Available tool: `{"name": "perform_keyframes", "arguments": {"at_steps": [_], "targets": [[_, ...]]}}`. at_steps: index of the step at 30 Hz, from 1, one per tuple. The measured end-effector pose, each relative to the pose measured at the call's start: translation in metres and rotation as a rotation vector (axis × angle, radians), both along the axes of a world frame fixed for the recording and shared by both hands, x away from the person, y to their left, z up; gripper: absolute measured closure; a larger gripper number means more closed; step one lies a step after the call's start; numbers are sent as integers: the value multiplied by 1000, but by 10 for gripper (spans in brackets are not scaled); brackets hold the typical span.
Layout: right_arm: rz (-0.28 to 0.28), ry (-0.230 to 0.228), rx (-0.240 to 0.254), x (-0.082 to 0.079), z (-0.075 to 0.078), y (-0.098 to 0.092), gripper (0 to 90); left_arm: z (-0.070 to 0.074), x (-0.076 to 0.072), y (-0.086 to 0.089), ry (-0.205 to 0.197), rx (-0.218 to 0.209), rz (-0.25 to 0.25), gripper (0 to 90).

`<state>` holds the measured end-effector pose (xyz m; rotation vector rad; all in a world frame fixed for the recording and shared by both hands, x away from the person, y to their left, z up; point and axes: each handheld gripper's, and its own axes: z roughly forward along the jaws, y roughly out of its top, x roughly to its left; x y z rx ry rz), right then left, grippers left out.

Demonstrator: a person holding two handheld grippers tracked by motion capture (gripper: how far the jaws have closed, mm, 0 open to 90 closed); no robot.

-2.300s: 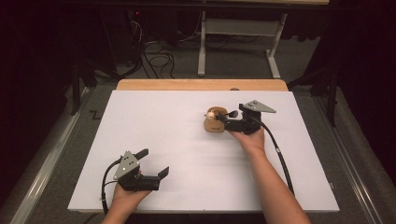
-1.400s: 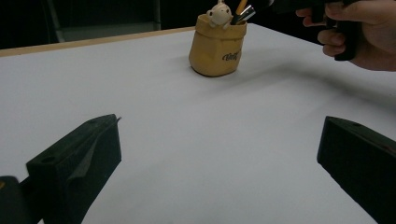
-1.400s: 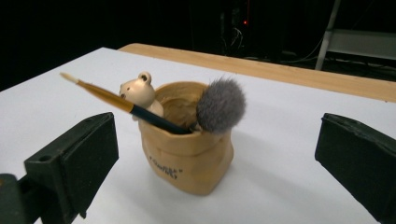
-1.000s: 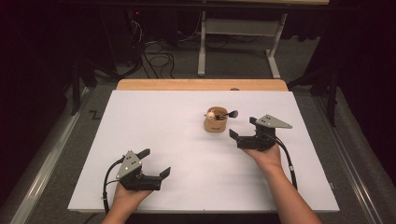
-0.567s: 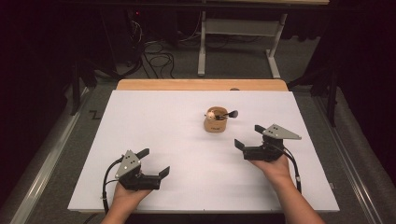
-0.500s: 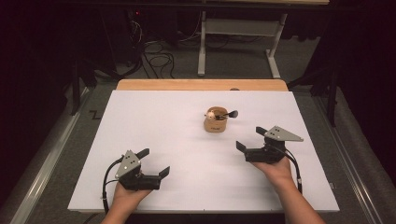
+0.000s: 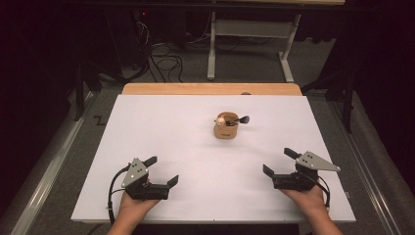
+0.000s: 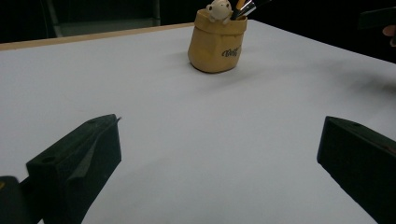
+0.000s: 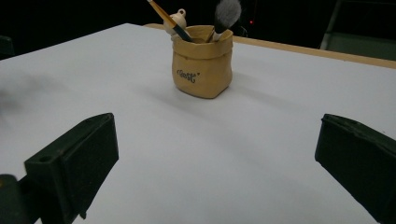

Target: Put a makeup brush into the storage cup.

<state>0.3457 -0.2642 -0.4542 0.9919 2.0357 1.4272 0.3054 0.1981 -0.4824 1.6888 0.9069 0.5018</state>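
Upright tan pot (image 7: 226,129) w/ brushes (image 9: 223,13)

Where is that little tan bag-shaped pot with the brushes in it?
The tan bag-shaped pot stands upright on the white table, just right of centre toward the far edge, well ahead of both open grippers and touching neither.

One tan pouch-shaped holder (image 7: 226,129) stands on the one white desk (image 7: 161,127), with one small bear figure (image 8: 218,9) on its rim. Two brushes stand in it: one fluffy makeup brush (image 9: 224,14) and one thin orange-handled brush (image 9: 168,19). Two grippers lie on the desk, the left gripper (image 7: 163,171) and the right gripper (image 7: 280,161), each with two black jaws spread apart
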Motion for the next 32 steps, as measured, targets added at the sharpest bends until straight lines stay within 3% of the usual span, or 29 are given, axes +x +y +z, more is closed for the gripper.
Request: {"name": "perform_keyframes", "arguments": {"at_steps": [5,9,12,23,32], "targets": [[-3,-31,-19,-18,-1,-10,2,0,0,1,2,-4,12,6],[-32,-66,6,-33,-9,-22,2,-1,1,1,7,-3,18,3],[-43,-67,2,-38,-10,-29,2,-1,1,-2,6,1,12,3],[-62,-62,29,-32,-11,-31,2,0,-1,-3,0,1,9,3],[-61,-67,20,-29,-11,-28,2,3,-2,-1,-10,1,11,3]]}}
